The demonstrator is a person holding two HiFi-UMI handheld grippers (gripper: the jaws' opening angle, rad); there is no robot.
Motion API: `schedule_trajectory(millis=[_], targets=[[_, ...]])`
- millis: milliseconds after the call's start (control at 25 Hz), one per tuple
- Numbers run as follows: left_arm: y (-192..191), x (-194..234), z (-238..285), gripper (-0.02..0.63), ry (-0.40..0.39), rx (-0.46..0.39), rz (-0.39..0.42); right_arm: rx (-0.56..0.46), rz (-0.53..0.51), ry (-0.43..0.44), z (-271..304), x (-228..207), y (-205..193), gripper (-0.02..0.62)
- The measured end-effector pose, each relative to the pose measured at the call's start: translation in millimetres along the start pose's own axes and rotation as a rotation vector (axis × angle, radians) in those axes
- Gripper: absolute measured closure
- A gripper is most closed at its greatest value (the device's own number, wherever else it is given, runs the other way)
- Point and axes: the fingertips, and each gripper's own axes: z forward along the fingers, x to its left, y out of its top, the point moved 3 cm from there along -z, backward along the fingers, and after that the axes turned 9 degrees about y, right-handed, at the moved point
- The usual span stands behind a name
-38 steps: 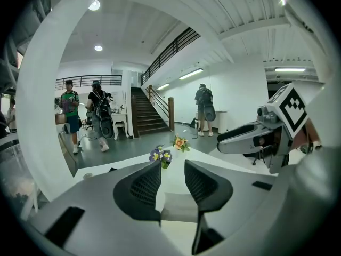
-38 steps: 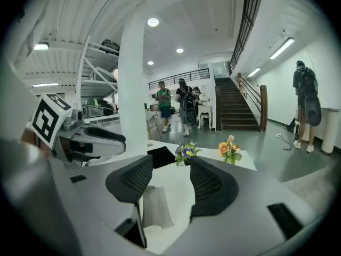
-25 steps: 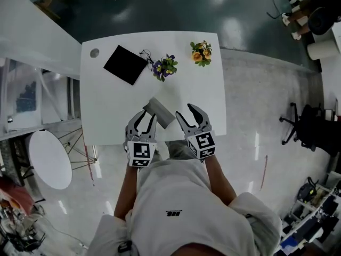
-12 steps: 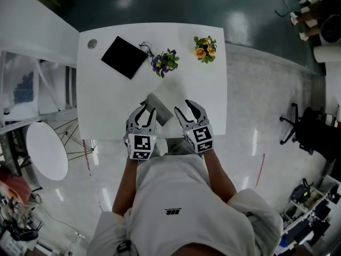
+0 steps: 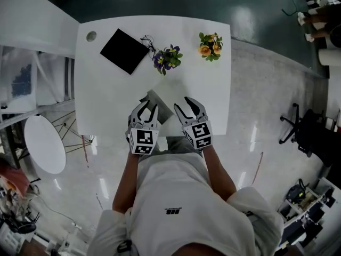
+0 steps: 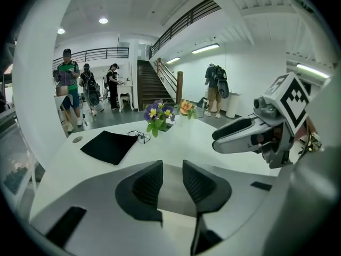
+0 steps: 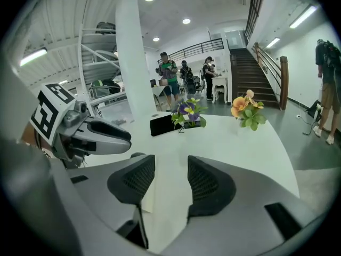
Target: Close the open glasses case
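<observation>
Head view: white table [image 5: 106,100], the person standing at its near edge with a gripper in each hand.

Glasses case [image 5: 161,108]: grey, lying askew near the front edge of the table, between the two grippers. It was too small in the head view to tell how far the lid stood open. No brand or lettering could be made out on it.

Left gripper [image 5: 147,110]: jaws apart, holding nothing. In its own view [image 6: 171,169] the grey surface of the case [image 6: 171,188] showed through the gap just past the ribbed pads. Contact between pads and case could not be confirmed.

Right gripper [image 5: 187,104]: jaws apart and empty. In its own view [image 7: 170,167] only bare tabletop lay between the pads. It sat just to the right of the case.

Far half of the table: black cloth [image 5: 124,51] at far left, purple flowers [image 5: 167,59] beside it, orange flowers [image 5: 211,46] towards the far right. All were well apart from the case.

Writing: each gripper's cube carried black-and-white square markers, with no letters. A small dark print on the person's shirt [image 5: 173,211] was too small to read.
</observation>
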Motion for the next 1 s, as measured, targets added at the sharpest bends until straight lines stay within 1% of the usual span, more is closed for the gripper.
schedule_trajectory(millis=[600, 1000], targets=[[-21.7, -9.1, 26.0, 0.477, -0.035, 0.068, -0.003, 0.061, 0.009, 0.028, 29.5, -7.2, -15.7, 0.400], [-29.5, -19.0, 38.3, 0.477, -0.073, 0.089, 0.013, 0.085, 0.010, 0.036, 43.8, -3.3, -22.6, 0.400]])
